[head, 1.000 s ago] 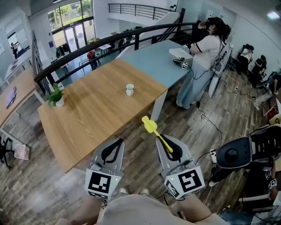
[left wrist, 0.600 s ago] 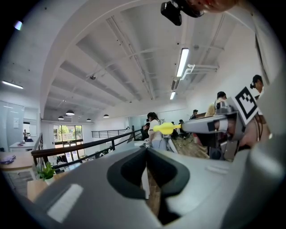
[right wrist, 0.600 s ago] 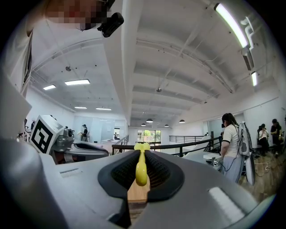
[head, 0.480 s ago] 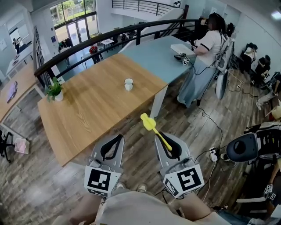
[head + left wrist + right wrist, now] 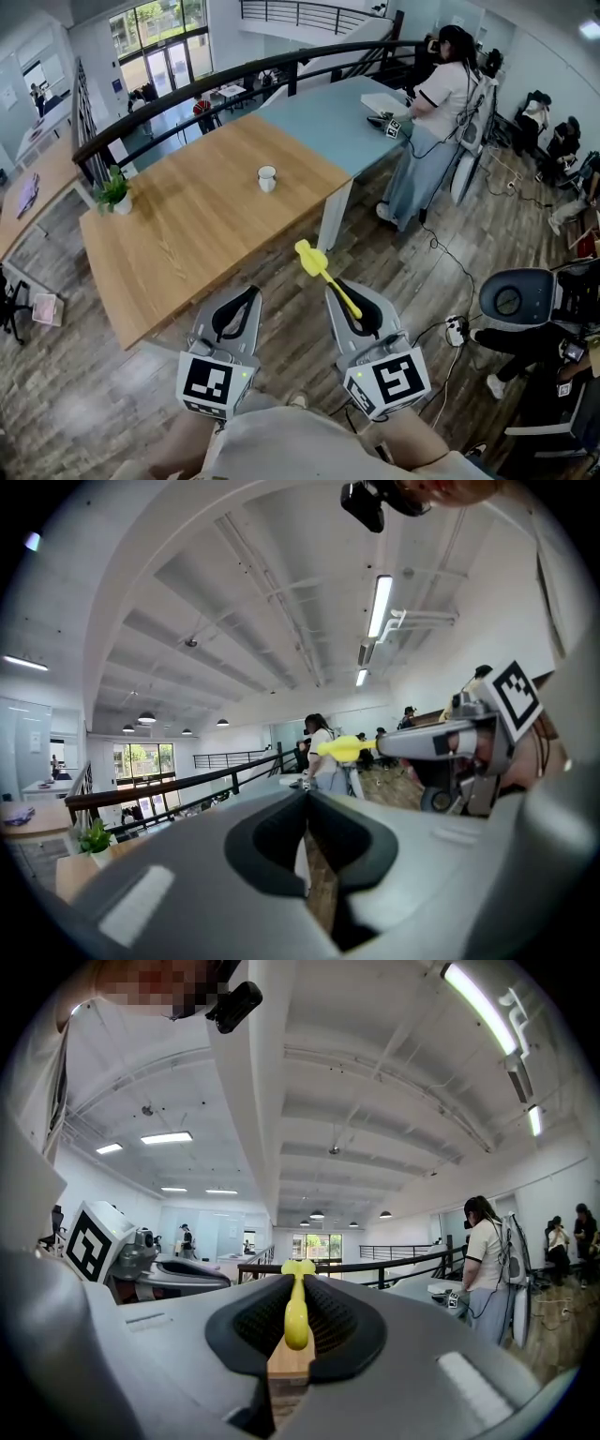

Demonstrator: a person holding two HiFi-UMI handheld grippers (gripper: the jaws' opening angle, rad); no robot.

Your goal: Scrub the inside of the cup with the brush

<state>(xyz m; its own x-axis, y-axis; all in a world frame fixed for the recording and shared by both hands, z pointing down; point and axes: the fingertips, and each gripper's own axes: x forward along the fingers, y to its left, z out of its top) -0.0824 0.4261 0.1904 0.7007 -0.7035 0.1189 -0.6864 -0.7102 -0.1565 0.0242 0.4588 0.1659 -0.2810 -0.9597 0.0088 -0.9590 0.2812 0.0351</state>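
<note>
A small white cup [image 5: 267,178] stands alone on the wooden table [image 5: 187,244], far ahead of both grippers. My right gripper [image 5: 354,309] is shut on the handle of a yellow brush [image 5: 322,271], whose head sticks up and forward toward the table. In the right gripper view the brush [image 5: 296,1309] runs straight out between the pads of the right gripper [image 5: 295,1327]. My left gripper [image 5: 240,307] hangs beside it over the floor, shut and holding nothing. In the left gripper view the left gripper [image 5: 306,803] has its jaws together, and the brush [image 5: 343,749] shows at the right.
A potted plant [image 5: 114,193] sits at the wooden table's left corner. A blue table [image 5: 337,117] adjoins it, with a person [image 5: 431,112] standing at its far end. A black railing [image 5: 234,75] runs behind. An office chair [image 5: 511,300] and cables lie on the floor at the right.
The cup and table have drifted slightly up and left in the head view. Both grippers stay side by side, the right one still shut on the brush.
</note>
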